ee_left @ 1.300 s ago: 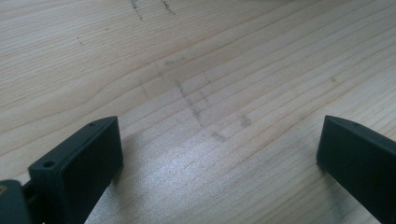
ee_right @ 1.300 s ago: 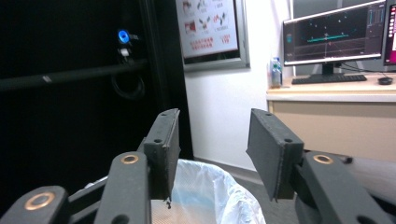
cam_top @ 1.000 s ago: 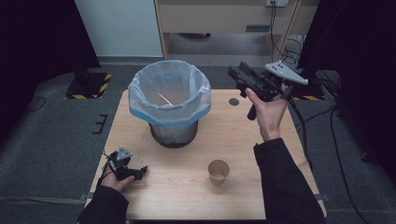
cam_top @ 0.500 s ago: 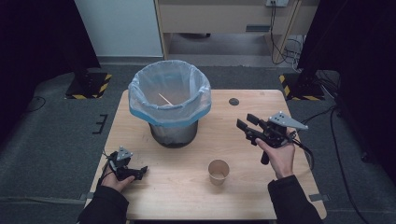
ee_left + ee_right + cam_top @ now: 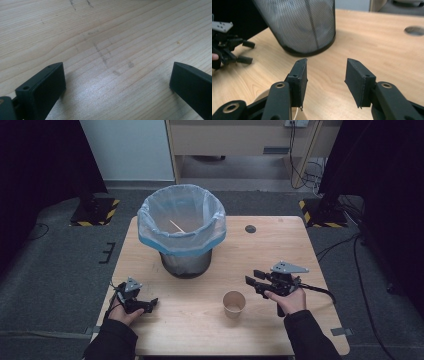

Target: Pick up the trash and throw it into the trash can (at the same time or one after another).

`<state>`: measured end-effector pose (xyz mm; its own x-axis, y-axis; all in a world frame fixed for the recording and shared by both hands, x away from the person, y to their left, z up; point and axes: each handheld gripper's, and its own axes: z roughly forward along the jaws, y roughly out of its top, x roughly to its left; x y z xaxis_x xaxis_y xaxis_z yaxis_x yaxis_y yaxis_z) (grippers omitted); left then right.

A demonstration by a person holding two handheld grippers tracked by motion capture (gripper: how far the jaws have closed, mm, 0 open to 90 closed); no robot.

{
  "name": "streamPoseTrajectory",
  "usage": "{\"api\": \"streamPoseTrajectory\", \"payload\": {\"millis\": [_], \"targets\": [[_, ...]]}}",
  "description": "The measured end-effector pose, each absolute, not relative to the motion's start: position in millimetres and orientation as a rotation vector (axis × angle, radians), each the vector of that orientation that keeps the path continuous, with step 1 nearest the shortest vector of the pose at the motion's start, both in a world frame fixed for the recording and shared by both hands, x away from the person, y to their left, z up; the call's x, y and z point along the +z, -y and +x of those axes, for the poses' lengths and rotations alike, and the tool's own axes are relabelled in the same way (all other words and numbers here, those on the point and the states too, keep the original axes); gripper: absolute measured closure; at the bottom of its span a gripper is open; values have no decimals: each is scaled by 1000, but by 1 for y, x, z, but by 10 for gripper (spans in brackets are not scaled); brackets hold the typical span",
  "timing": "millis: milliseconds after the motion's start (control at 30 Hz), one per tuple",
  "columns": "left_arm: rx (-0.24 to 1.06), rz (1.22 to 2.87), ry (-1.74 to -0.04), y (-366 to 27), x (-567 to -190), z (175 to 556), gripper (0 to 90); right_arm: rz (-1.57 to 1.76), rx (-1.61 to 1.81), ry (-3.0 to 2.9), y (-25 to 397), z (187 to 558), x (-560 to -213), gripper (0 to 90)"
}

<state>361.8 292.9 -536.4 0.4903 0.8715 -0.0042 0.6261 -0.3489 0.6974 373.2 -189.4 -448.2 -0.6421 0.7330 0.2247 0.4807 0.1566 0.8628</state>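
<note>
So my right gripper (image 5: 254,283) sat in the lower right of the high view, jaws apart with nothing between them, just right of the paper cup (image 5: 233,304). There was a small gap between the two, no contact. In the right gripper view the cup's rim (image 5: 265,96) peeked out at the bottom left, under my left jaw. The cup stood upright on the table (image 5: 280,250), plain brown, open top, looked empty, a bit in from the near edge. Plenty of bare wood around it; the closest big thing was the bin (image 5: 182,232) with its clear bag, above and left of it. My left gripper (image 5: 151,304) rested low on the wood at the lower left, near that corner, jaws spread wide over bare grain.
</note>
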Motion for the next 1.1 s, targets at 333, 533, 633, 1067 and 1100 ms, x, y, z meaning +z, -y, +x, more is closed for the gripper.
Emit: {"api": "streamPoseTrajectory", "payload": {"millis": [333,533,633,1067,1100], "targets": [[493,2095,-1227,-293,-536,362,0,1185,1451,-2364,175,372,-466,625],[493,2095,-1227,-293,-536,362,0,1182,1407,-2452,170,371,-472,662],[493,2095,-1227,-293,-536,362,0,1190,1378,-2482,168,370,-474,689],[493,2095,-1227,-293,-536,362,0,1184,1289,-2554,168,371,-478,830],[493,2095,-1227,-293,-536,362,0,1192,1294,-2551,168,370,-477,831]]}}
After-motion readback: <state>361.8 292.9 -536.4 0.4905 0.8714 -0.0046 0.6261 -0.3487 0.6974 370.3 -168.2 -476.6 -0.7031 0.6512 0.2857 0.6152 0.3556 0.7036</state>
